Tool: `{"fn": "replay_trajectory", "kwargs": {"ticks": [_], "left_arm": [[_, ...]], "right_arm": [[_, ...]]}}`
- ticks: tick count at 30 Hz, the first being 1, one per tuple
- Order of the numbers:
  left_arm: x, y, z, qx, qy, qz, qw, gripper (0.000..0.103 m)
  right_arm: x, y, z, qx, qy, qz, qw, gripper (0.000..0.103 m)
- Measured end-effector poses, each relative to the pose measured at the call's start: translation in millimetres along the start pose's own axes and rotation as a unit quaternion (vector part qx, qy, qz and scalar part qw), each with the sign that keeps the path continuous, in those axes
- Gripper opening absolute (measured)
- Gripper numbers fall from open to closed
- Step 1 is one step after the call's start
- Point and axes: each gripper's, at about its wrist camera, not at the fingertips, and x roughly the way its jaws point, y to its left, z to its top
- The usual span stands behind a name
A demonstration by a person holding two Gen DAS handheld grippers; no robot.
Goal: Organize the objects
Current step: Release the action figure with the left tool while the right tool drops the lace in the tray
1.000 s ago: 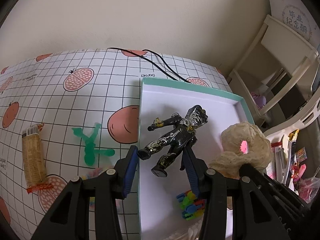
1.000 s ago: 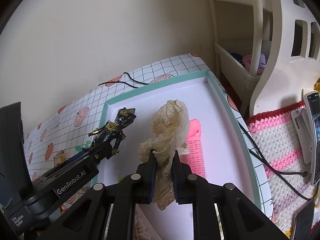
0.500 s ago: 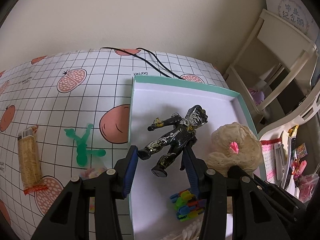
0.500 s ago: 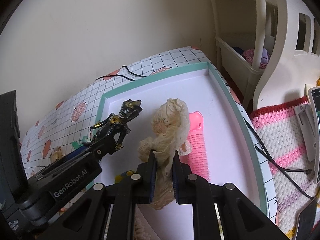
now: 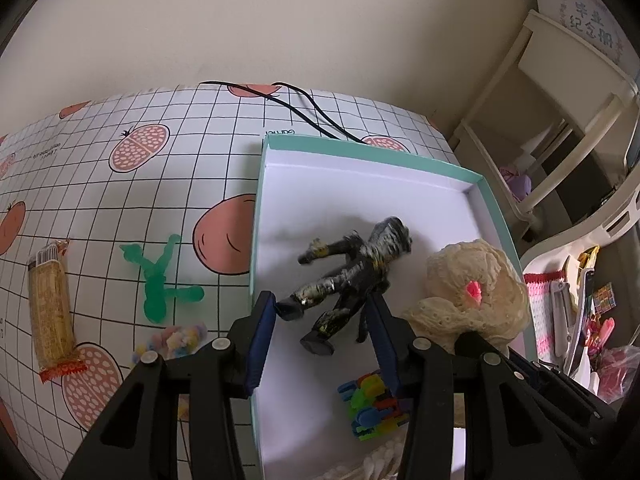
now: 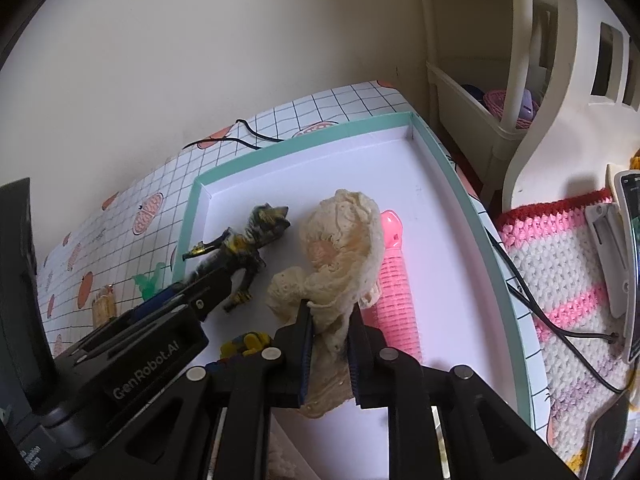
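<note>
- Over the tray's (image 5: 258, 216) left edge, the left gripper (image 5: 322, 334) stands spread around the blurred black figurine (image 5: 352, 276), seemingly just let go inside.
- Toward the right edge, the right gripper (image 6: 330, 350) pinches the cream lace cloth (image 6: 344, 248), ready to lay it beside the pink roller (image 6: 394, 280).

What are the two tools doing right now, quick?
Left tool: open around the black toy figure's legs, not clamped.
Right tool: shut on the cream lace cloth.

The black and gold toy figure (image 5: 352, 276) is smeared by motion blur, its face unreadable. The cream crocheted lace cloth (image 6: 340, 248) hides most of the pink ribbed hair roller (image 6: 394, 292). The left claw (image 5: 324, 344) covers part of the multicoloured plastic block cluster (image 5: 372, 404), and white fluffy material (image 5: 372, 466) runs off the bottom edge.
</note>
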Motion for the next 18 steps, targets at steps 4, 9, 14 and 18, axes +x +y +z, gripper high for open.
{"fn": "replay_trajectory", "kwargs": {"ticks": [4,9,14,18], "left_arm": [[-0.7,1.4,-0.3,-0.004,0.006,0.0,1.0,0.049],[-6.9,0.7,-0.1,-0.004,0.004,0.0,1.0,0.05],[-16.4,2.2,2.4,-0.011,0.001,0.002,0.9999,0.053],[-26.6,4.8,5.5,-0.015,-0.008,0.01,0.9998,0.058]], "right_arm": [[-0.2,1.6,1.2,-0.001,0.004,-0.005,1.0,0.02],[-3.1,4.4,1.8,-0.006,0.007,-0.011,1.0,0.027],[-7.7,6.8,2.7,-0.011,0.007,-0.013,1.0,0.037],[-12.2,9.5,4.3,-0.015,0.004,-0.015,1.0,0.042]]}}
